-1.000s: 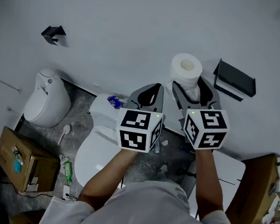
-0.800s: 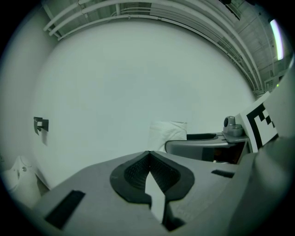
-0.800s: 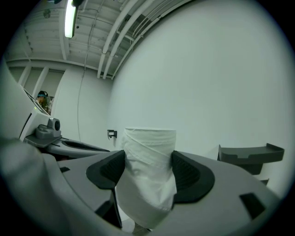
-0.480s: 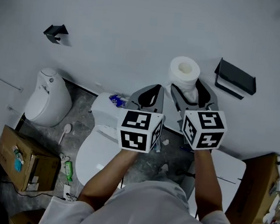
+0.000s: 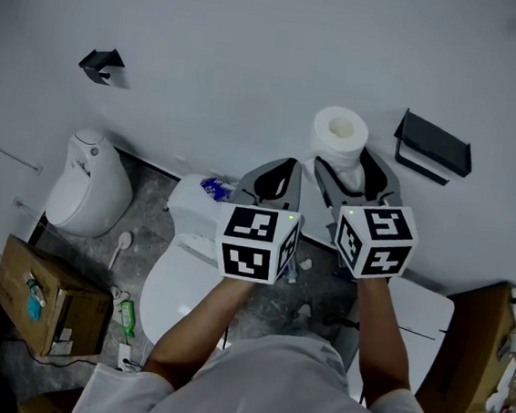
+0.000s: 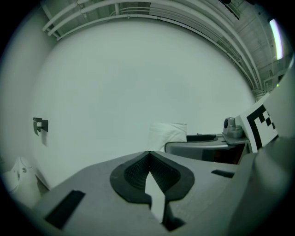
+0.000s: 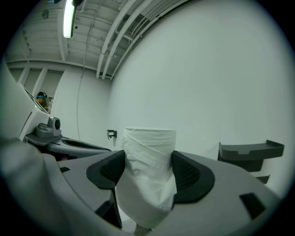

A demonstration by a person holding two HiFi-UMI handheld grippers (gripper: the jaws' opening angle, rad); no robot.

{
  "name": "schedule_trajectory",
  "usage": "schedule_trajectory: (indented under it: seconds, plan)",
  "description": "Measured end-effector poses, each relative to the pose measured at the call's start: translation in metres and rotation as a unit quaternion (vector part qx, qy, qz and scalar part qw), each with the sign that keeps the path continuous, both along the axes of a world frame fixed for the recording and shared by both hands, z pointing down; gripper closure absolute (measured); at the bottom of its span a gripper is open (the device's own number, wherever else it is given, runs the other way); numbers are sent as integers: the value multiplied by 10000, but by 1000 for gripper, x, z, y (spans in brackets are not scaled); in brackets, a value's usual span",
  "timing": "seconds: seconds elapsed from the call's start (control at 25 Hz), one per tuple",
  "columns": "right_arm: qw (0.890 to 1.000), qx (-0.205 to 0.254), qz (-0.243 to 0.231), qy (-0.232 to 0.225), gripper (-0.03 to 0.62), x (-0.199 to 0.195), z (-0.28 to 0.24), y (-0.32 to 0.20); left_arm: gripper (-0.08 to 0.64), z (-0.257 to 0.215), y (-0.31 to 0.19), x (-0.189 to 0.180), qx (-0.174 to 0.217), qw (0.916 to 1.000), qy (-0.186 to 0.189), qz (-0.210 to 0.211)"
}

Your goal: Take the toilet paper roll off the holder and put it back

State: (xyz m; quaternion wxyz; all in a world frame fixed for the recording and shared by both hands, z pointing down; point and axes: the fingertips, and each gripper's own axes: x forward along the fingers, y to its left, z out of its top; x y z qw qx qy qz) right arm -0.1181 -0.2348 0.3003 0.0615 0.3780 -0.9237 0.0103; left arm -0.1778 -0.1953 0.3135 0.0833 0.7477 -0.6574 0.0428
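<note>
Against the white wall [image 5: 257, 45], the right gripper [image 5: 352, 165] is clamped on the roll [image 5: 341, 132]. Its own view shows both dark pads pressed into the sides of the roll [image 7: 148, 152], pinching the paper inward, with the top of the roll standing above the jaws. The roll is held upright in the air, off the holder [image 5: 432, 146], which is a black bracket on the wall just to the right of it. In the right gripper view the holder [image 7: 251, 152] sits to the right of the jaws, apart from the roll.

Beside it, the left gripper [image 5: 278, 168] is held at about the same height. Its jaws are closed tip to tip with nothing between them, as the left gripper view [image 6: 149, 156] shows. Further left on the wall is a small black bracket [image 5: 99, 61].

Down below the arms stands a white toilet [image 5: 172, 284], with a blue packet [image 5: 212, 187] lying on its cistern. A second white fixture [image 5: 86, 183] stands to the left, and a cardboard box [image 5: 47, 298] sits on the floor near it.
</note>
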Motion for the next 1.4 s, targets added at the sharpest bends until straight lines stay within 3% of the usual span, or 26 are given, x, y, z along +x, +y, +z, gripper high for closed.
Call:
schedule_trajectory:
  seconds: [0.88,1.4]
  plan:
    - [9998,35,153,-111,270,19,-12,-15,556,-2,-20,19,22,9997,12,241]
    - [9985,210,494,-119,270,68,-46,-40,557,-9,-50,61,102,9975,75,697]
